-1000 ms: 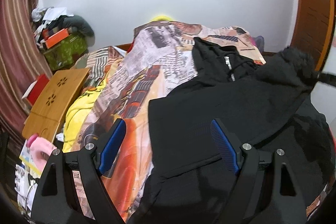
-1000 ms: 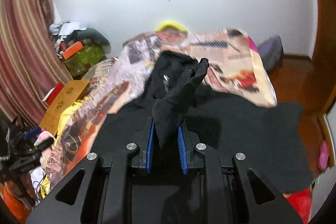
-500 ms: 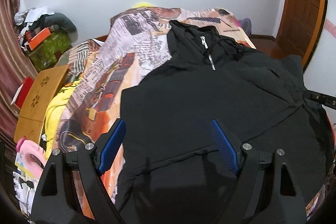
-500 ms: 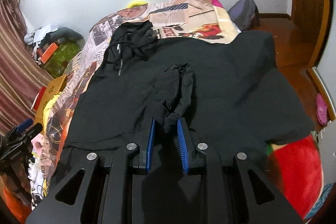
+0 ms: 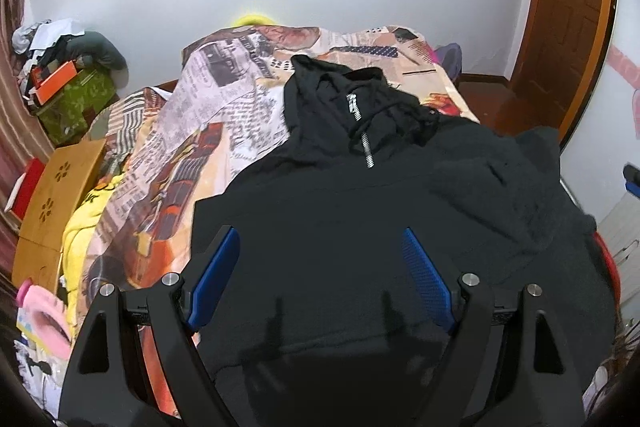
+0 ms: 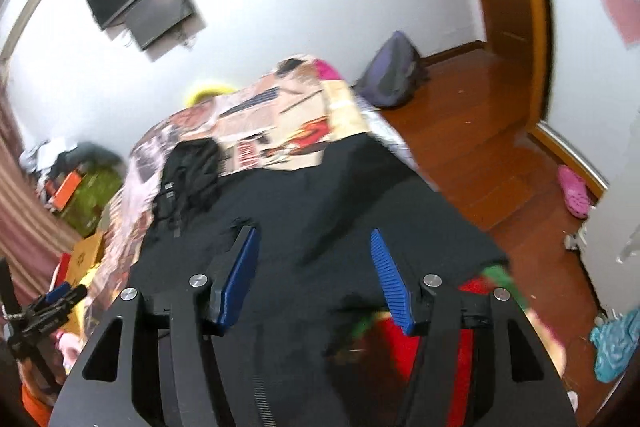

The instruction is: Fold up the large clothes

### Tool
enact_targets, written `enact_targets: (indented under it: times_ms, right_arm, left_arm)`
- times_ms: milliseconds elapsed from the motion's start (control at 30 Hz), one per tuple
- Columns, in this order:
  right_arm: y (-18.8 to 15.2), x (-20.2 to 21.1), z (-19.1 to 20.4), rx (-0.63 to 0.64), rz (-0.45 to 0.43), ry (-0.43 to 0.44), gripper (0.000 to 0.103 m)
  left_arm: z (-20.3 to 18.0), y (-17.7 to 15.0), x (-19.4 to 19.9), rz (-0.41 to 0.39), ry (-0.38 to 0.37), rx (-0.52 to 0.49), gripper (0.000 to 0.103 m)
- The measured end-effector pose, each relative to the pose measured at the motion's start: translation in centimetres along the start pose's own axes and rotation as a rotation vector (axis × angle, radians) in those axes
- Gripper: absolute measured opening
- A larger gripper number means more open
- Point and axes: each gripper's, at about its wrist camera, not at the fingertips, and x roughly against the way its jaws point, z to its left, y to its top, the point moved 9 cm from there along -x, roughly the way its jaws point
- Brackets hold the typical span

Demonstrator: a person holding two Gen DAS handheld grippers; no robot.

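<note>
A large black zip hoodie [image 5: 360, 219] lies spread on the bed, hood [image 5: 332, 95] toward the far wall, silver zipper [image 5: 366, 151] at the neck. A sleeve is folded over its right side [image 5: 532, 179]. My left gripper [image 5: 320, 267] is open and empty, held above the hoodie's lower body. In the right wrist view the hoodie [image 6: 320, 211] fills the middle, its hood [image 6: 188, 171] at far left. My right gripper [image 6: 314, 267] is open and empty above the hoodie's right part. That view is blurred by motion.
The bed has a newspaper-print cover [image 5: 224, 115]. A wooden lap table [image 5: 56, 195] and clutter stand at its left. A red cushion [image 6: 448, 355] sits at the near bed edge. Wooden floor [image 6: 480, 155], a purple backpack [image 6: 390, 75], a pink slipper [image 6: 574, 193] and a door [image 5: 568, 7] are on the right.
My right gripper has let go of the black sleeve, opened, and swung right. The sleeve now lies on the hoodie. My left gripper stays open above the hoodie.
</note>
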Motion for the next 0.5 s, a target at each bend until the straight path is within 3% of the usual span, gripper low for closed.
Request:
enact_targets:
  times_ms: [267,500]
  right_arm:
    - [-1.1,-1.6,-7.5,-0.145,0.075,-0.109,0.055]
    - [-4.0,-6.1,-10.9,-0.285,0.228,-0.076,0.055]
  left_arm:
    - [-3.1,1.9,-1.7,-0.004,-0.038,0.003,0.083]
    - [-5.4,0.7,-3.7,0.048,-0.058,-0.021,0.083]
